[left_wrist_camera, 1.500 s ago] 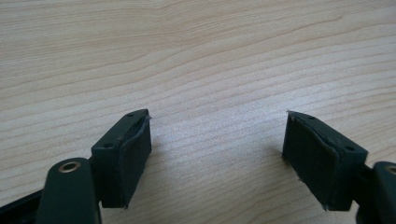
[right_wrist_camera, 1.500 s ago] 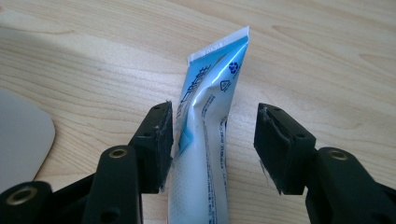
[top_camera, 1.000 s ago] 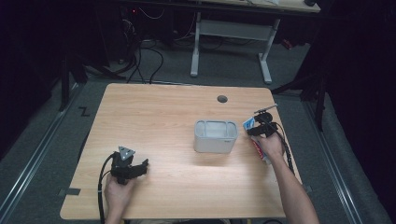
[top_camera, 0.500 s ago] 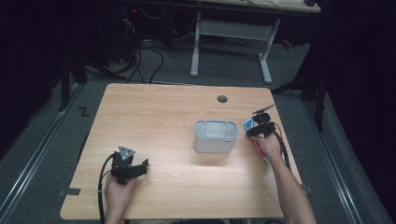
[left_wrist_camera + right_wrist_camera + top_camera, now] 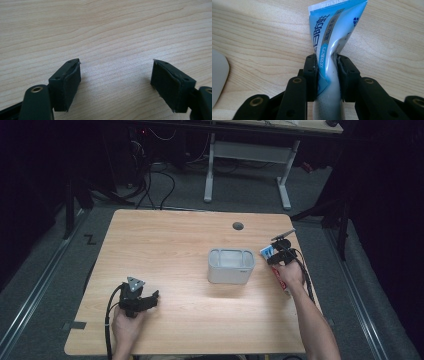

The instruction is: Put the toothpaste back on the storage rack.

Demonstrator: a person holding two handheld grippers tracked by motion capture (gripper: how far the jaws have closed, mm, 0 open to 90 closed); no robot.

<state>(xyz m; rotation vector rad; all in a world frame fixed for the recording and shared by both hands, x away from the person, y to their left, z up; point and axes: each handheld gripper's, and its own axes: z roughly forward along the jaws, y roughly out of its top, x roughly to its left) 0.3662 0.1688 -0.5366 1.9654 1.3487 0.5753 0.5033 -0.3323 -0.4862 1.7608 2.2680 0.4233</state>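
- Right gripper view: the right gripper has just been closing; its jaws pinch a blue toothpaste tube at the table's right edge, right of a grey bin.
- Left gripper: jaws wide, holding nothing, near left.

Only the grey bin interrupts the bare table.

A soft blue-and-white plastic toothpaste tube with printed lettering lies flat on the wooden tabletop at about three o'clock, near the right edge. Its crimped flat end points toward twelve o'clock, and its middle is pinched inward.
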